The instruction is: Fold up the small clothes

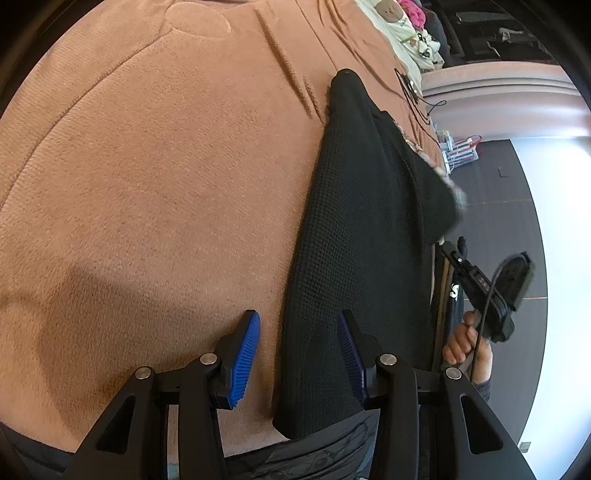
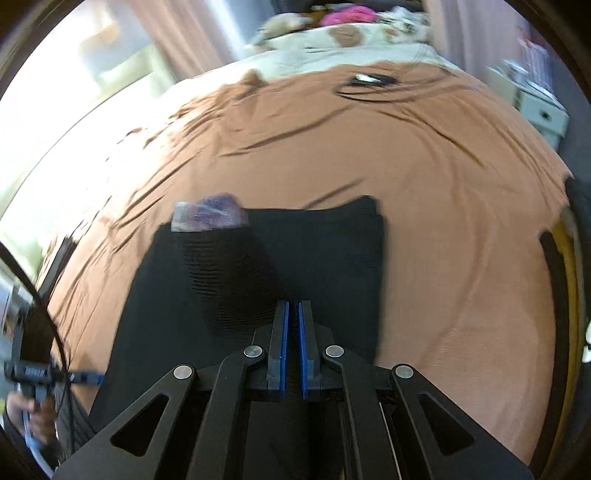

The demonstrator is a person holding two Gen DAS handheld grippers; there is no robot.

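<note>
In the left wrist view, a black waffle-knit garment (image 1: 354, 236) is seen lying lengthwise on a brown plush blanket (image 1: 147, 184) that covers a bed. The left gripper (image 1: 299, 354) is held low over the near end of the garment, its two blue ribbed pads (image 1: 243, 360) standing partly apart. The garment's left edge lies between the pads, but no pad is seen pressing on it, so nothing is gripped. At the right, a hand (image 1: 467, 347) is seen on the handle of the right gripper (image 1: 452, 253), beside the bed; its jaws cannot be made out from here. A thin black cable (image 1: 413, 96) is laid on the blanket beyond the garment, and cream bedding with bear pictures (image 1: 399, 22) is seen at the far end. A white mark on dark cloth near the bed's edge is too small to be read.

In the right wrist view, which is blurred, the one black garment (image 2: 258, 266) is shown as a folded, roughly rectangular shape on the brown blanket (image 2: 443, 184). A purple patterned patch (image 2: 208, 218) is seen at its far left corner. The right gripper (image 2: 292, 314) is held over the garment's near part with its two blue pads brought together, and no cloth is seen between them. At the lower left, the other hand (image 2: 29, 417) is seen on the left gripper (image 2: 88, 377). A coiled black cable (image 2: 369, 83) and a white drawer unit (image 2: 539, 114) are seen farther off. No readable writing is found.
</note>
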